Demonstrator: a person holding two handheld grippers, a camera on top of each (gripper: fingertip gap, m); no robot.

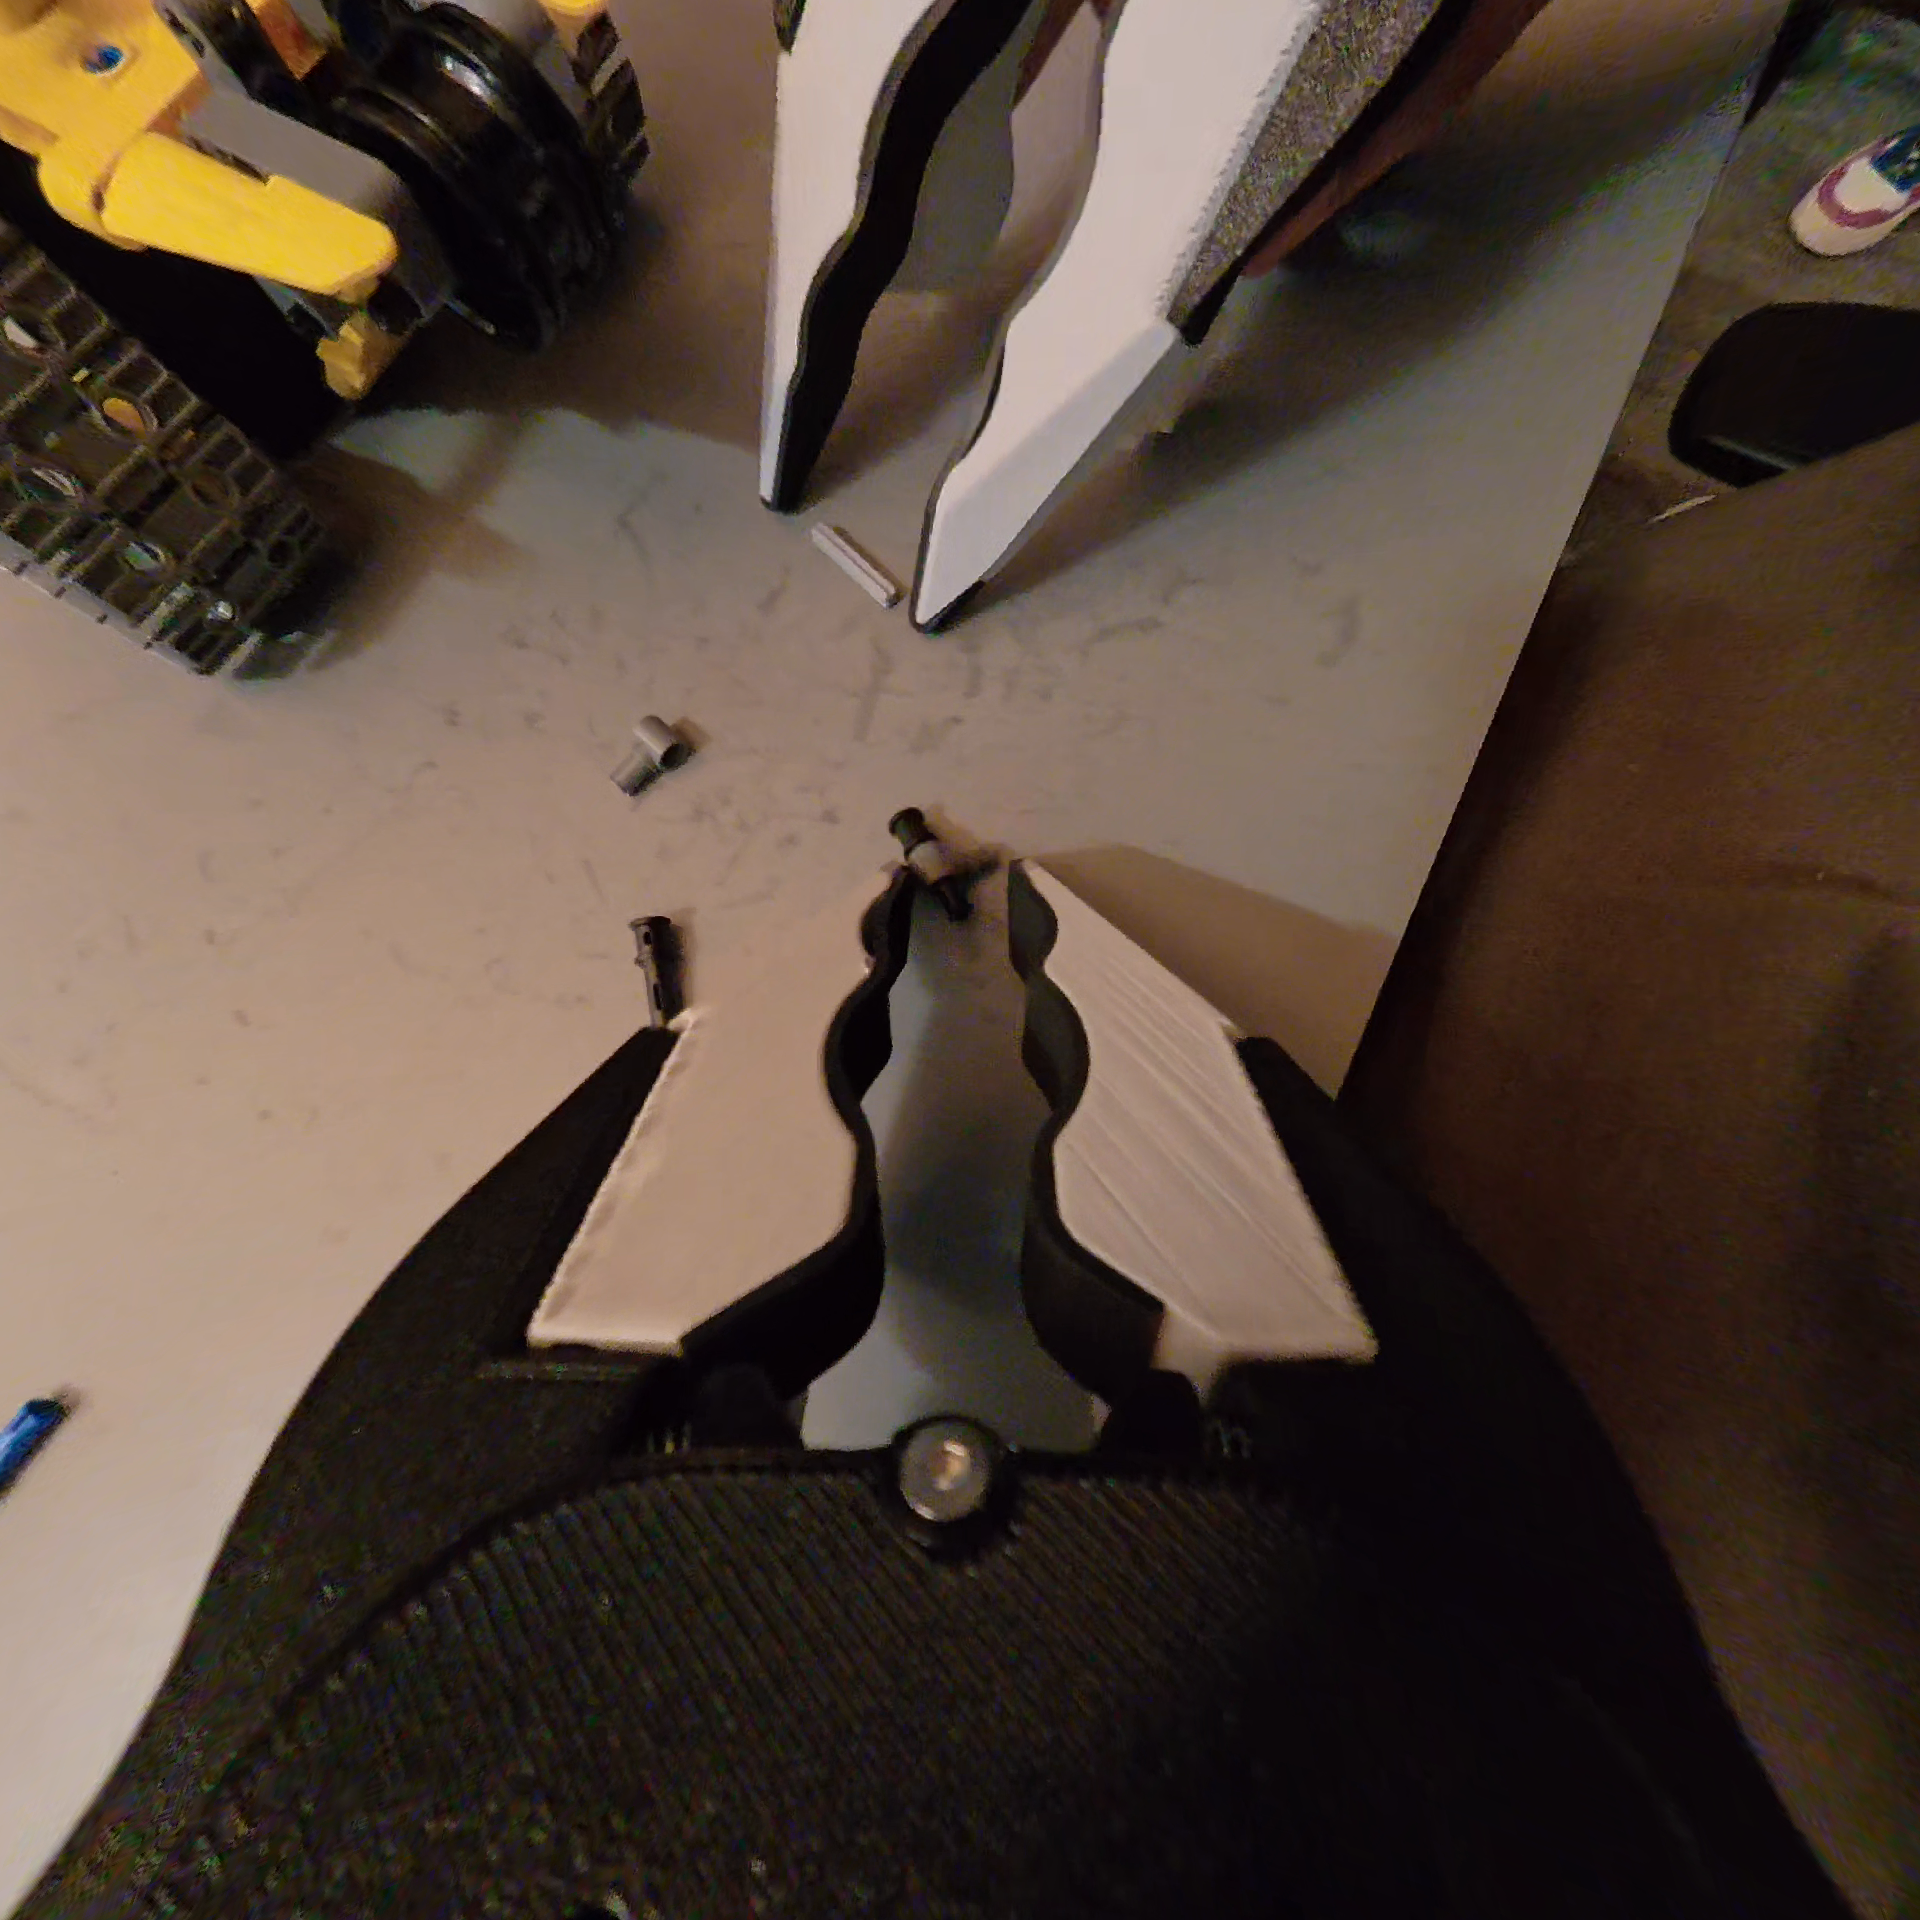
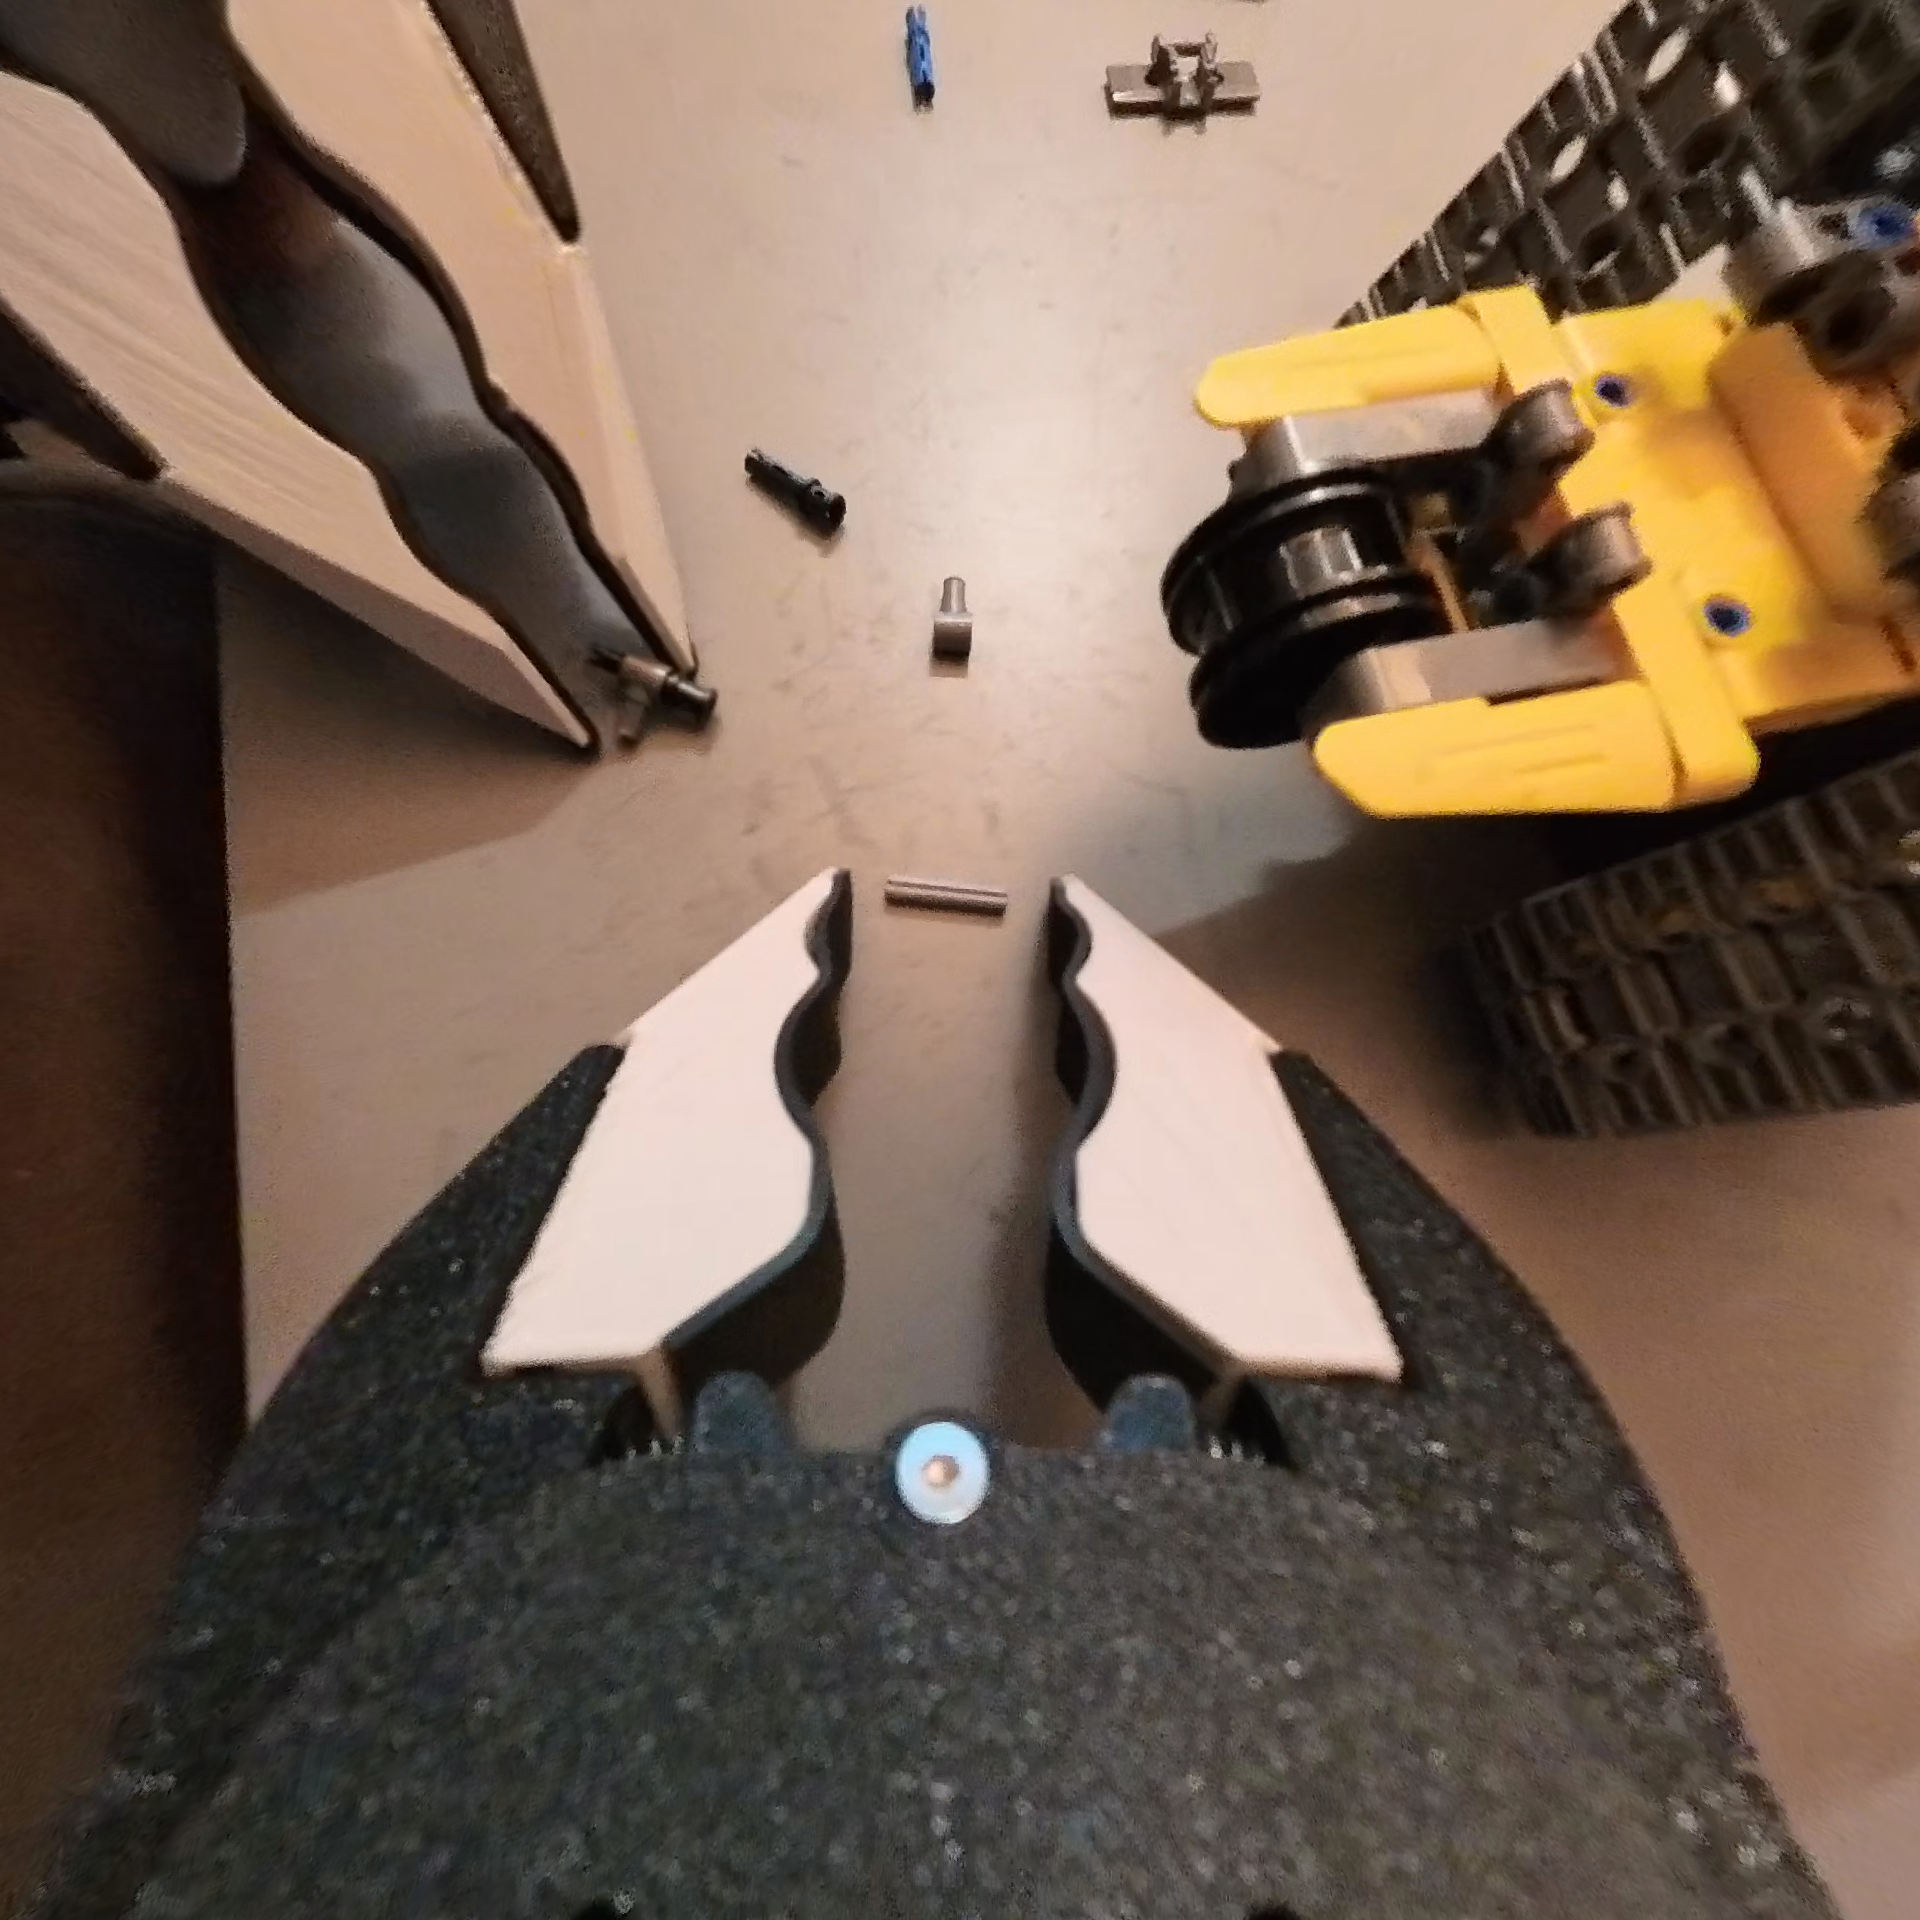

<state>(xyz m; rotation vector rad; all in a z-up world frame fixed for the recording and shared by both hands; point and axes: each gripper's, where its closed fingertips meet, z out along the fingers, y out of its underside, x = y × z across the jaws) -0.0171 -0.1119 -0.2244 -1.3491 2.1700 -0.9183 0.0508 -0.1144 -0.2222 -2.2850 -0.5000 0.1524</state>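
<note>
My left gripper [image 1: 961,878] is closed at its tips on a small black pin with a grey sleeve [image 1: 928,857], low at the grey tabletop [image 1: 1143,675]. The right wrist view shows this gripper [image 2: 639,707] at upper left, with the pin [image 2: 681,691] sticking out from its tips. My right gripper [image 2: 948,885] is open, and a short grey axle rod [image 2: 945,894] lies crosswise on the table between its fingertips. In the left wrist view the right gripper [image 1: 857,561] comes in from the top, with the rod [image 1: 854,564] between its tips.
A grey connector [image 1: 649,753] and a loose black pin [image 1: 657,961] lie between the grippers. A yellow tracked toy vehicle [image 2: 1558,571] with black tracks [image 2: 1714,987] stands beside them. A blue pin [image 2: 918,52] and a grey link [image 2: 1179,83] lie farther off. The table edge [image 1: 1507,727] borders the floor, where a shoe [image 1: 1860,192] shows. My right fingertips sit around 8 centimeters from my left ones. My left gripper's tips are some 5 centimeters from the loose black pin [image 1: 657,961]. It is also in sight in the right wrist view [image 2: 810,498].
</note>
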